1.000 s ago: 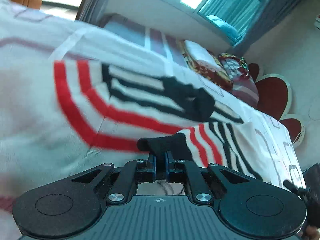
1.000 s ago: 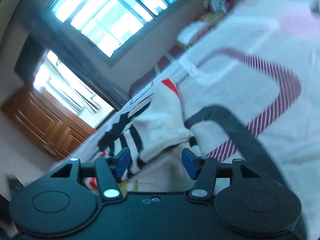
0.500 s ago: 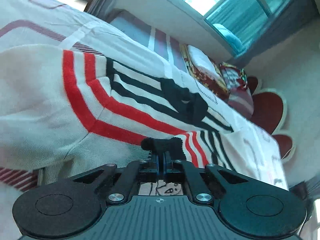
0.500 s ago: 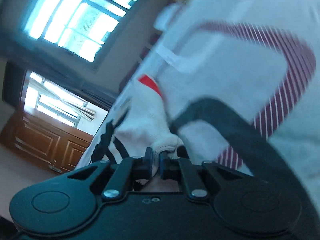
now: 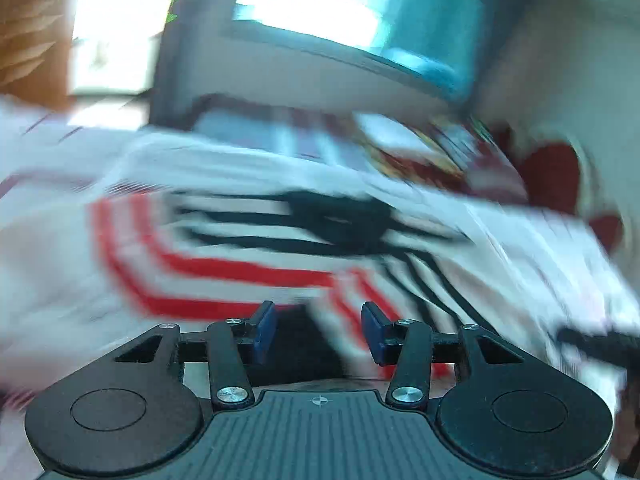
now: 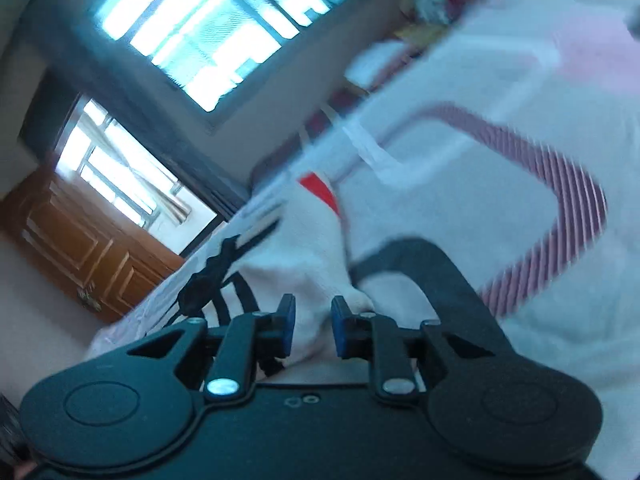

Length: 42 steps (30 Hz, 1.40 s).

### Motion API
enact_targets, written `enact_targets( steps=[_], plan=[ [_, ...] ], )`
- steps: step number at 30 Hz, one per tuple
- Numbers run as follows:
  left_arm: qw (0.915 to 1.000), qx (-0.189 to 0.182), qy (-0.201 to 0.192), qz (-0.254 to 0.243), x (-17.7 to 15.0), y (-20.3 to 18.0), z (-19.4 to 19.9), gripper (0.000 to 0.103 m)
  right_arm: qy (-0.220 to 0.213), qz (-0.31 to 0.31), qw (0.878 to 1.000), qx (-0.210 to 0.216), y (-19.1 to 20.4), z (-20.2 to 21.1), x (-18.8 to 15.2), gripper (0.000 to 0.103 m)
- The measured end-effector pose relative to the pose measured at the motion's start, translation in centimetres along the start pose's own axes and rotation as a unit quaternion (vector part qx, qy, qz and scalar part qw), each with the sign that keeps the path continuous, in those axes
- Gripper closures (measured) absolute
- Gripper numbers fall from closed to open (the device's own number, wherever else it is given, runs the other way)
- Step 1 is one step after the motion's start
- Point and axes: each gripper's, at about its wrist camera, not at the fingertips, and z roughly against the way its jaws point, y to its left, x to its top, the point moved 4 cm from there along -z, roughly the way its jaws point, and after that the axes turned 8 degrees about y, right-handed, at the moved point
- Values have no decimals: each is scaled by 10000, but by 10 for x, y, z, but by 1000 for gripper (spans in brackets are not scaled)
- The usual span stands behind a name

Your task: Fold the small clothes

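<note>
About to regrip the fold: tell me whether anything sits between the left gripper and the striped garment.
Nothing visible does. The left gripper has just been opening, and the striped garment lies directly ahead on the bed, its cloth running between the pads without being pinched. The view is blurred.

**Garment on the bed, a gripper at each near edge**

The small garment (image 5: 248, 248) lies spread on the bed (image 5: 560, 264), directly ahead of the left gripper (image 5: 318, 334); pillows (image 5: 424, 152) sit at the bed's far end, below the window (image 5: 352, 20) (that view is badly blurred); in the right wrist view a fold of the garment lies between the fingers of the right gripper (image 6: 313, 330), the bed stretching right, a wooden door (image 6: 84, 248) far left.
</note>
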Motion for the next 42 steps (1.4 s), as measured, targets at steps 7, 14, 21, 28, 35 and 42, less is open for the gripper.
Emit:
enact_targets(
  steps=[7, 14, 21, 28, 35, 42],
  plan=[
    [9957, 308, 446, -745, -4, -28, -52, 56, 482, 1201, 9882, -823, 14, -48, -7, 103],
    [9980, 252, 198, -543, 15, -11, -66, 45, 51, 1100, 9925, -540, 8, -49, 29, 75],
    [9984, 361, 84, -431, 28, -14, -66, 44, 229, 1847, 9793, -799, 12, -68, 51, 81],
    [9960, 451, 385, -665, 26, -25, -88, 44, -276, 1786, 9749, -1298, 11, -106, 86, 57],
    [9956, 556, 401, -639, 22, -13, -90, 37, 132, 1389, 9823, -1251, -15, -135, 100, 92],
    [9965, 514, 1, -655, 28, -25, -65, 36, -302, 1384, 9824, -1218, -8, -112, 109, 86]
  ],
)
